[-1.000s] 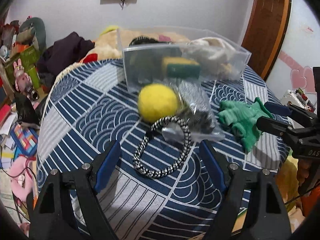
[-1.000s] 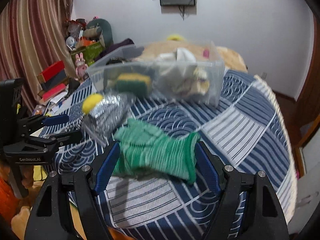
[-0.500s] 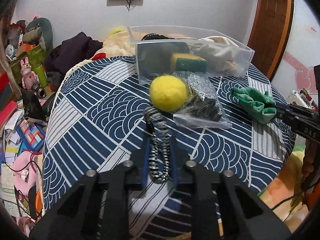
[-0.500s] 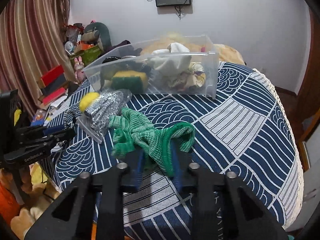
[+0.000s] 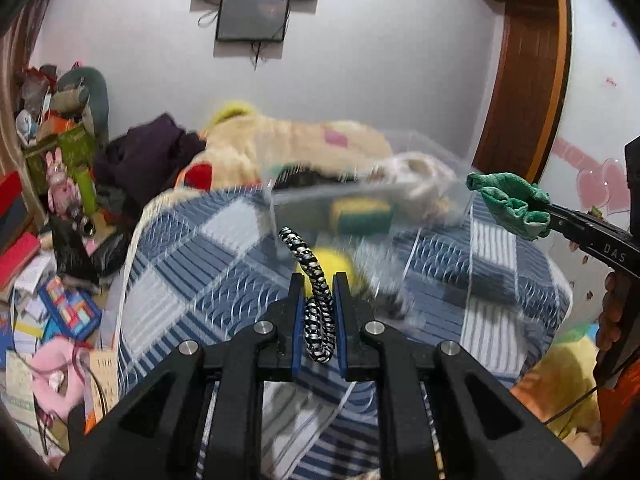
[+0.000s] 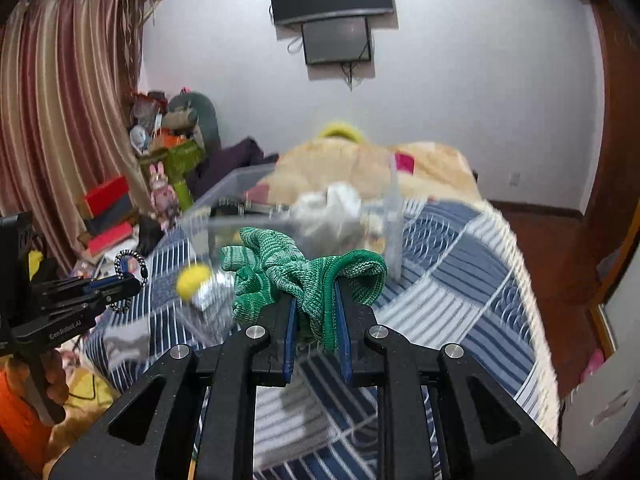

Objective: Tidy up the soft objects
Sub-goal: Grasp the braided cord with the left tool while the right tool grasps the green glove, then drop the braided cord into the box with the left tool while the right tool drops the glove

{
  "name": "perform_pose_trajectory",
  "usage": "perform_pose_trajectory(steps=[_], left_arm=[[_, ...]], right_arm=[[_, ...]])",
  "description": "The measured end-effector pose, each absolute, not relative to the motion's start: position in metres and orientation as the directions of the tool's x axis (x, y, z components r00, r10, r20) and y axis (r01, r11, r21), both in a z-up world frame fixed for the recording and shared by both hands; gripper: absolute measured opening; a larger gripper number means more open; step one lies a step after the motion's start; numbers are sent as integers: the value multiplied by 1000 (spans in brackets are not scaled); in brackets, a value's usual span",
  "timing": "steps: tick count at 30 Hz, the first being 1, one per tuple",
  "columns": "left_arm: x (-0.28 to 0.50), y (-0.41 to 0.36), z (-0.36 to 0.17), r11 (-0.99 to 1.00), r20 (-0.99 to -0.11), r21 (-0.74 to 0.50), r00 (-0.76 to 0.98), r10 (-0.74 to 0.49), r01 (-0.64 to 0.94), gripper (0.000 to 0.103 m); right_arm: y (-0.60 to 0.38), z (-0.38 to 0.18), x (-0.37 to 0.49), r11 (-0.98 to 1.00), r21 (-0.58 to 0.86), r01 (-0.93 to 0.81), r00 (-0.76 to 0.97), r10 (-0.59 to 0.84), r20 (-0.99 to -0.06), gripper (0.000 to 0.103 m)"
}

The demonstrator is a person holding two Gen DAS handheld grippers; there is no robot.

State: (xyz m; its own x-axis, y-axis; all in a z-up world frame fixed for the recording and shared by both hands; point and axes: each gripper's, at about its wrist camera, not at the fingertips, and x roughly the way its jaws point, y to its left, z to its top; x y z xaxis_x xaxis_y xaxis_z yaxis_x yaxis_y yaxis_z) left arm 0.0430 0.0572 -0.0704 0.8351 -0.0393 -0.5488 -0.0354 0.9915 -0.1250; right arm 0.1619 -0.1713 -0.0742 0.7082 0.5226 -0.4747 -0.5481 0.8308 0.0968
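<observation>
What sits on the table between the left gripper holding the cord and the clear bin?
In the left wrist view, a yellow ball lies on the table between the left gripper, shut on the braided cord, and the clear bin.

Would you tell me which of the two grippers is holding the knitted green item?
The right gripper: its fingers are shut on the green knitted glove, while the left gripper clamps the black-and-white braided rope loop.
</observation>
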Motion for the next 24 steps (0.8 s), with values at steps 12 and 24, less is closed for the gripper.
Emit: perform_pose_trajectory(steps=[12, 24], left_arm=[[96, 50, -19, 996, -449, -85, 892, -54, 17, 13], [158, 47, -25, 995, -484, -100, 872, -73, 28, 13]], right_arm=[[-152, -40, 193, 838, 90, -538, 758, 528, -382, 16], [-116, -50, 227, 832, 98, -546, 733, 530, -426, 16]])
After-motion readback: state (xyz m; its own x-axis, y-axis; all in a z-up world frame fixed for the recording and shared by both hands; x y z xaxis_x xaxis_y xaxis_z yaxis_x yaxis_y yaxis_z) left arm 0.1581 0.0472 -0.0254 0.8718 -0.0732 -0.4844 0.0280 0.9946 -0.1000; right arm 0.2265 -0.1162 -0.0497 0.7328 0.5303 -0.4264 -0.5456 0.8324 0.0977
